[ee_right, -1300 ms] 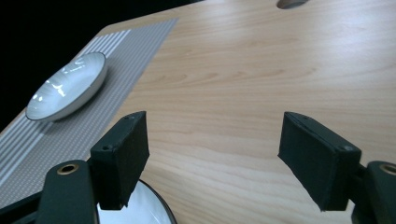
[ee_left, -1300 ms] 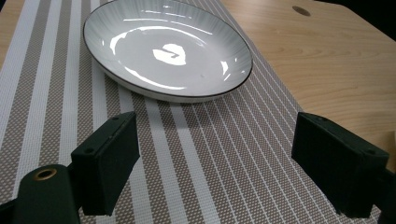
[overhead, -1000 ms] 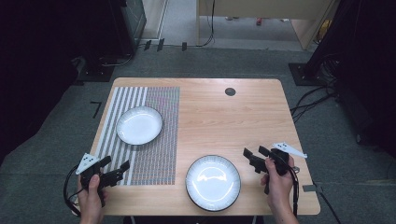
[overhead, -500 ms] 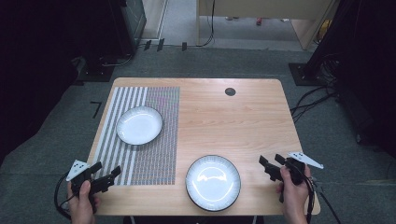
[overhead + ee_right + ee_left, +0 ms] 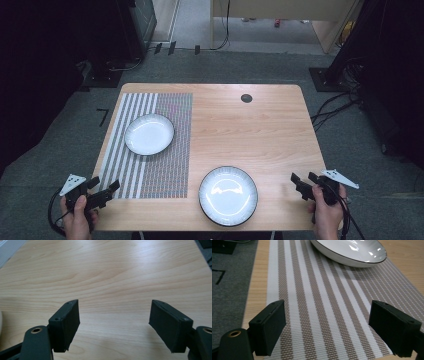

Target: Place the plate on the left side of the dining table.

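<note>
Left gripper (image 5: 104, 188) and right gripper (image 5: 302, 180) are each held in one hand, jaws spread wide, gripping nothing.

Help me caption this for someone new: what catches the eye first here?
Two white dark-rimmed plates: one plate on the striped mat at the table's left, another plate on bare wood near the front edge. At the front corners, the left tool and right tool are both open, holding nothing.

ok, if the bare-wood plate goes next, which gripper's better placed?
Probably right. The right gripper sits open beside the near plate. The left gripper, also open, is at the striped mat's near corner, farther off.
</note>
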`<move>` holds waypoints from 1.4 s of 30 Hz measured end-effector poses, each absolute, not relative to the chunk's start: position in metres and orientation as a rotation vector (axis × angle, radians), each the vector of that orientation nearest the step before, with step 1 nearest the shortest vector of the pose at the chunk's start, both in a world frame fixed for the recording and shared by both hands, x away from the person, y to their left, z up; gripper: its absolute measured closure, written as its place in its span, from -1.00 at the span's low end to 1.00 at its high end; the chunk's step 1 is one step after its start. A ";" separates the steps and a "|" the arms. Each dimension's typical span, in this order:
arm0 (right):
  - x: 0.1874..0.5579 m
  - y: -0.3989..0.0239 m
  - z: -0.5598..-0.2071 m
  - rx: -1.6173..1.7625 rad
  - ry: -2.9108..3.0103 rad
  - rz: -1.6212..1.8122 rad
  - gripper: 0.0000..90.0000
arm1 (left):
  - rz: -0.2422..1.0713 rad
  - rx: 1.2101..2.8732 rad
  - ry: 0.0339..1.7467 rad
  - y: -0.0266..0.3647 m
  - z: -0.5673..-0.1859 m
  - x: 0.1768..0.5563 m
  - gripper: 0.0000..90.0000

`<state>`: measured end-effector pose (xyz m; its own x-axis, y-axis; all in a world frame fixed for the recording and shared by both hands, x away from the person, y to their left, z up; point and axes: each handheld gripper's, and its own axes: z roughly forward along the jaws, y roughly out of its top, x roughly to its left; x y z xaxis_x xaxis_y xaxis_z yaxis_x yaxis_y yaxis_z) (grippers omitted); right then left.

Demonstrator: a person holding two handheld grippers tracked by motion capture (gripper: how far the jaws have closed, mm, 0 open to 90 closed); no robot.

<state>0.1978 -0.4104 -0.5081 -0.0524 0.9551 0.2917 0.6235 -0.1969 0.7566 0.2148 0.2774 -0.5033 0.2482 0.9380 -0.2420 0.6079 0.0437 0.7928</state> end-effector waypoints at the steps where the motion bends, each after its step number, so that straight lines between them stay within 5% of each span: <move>1: 0.197 -0.413 -0.509 1.834 1.673 1.128 -0.46 | 0.488 1.662 1.458 0.279 -0.504 0.215 -0.69; 14: 0.185 -0.438 -0.521 1.849 1.642 1.004 -0.46 | 0.508 1.689 1.481 0.290 -0.508 0.215 -0.69; 42: 0.189 -0.416 -0.525 1.766 1.710 0.784 -0.61 | 0.486 1.758 1.465 0.283 -0.516 0.215 -0.69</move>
<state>0.1893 -0.4161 -0.5247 0.0187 0.9993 0.0312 0.6760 -0.0357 0.7360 0.2153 0.2830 -0.5164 0.2622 0.9469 -0.1860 0.6484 -0.0301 0.7607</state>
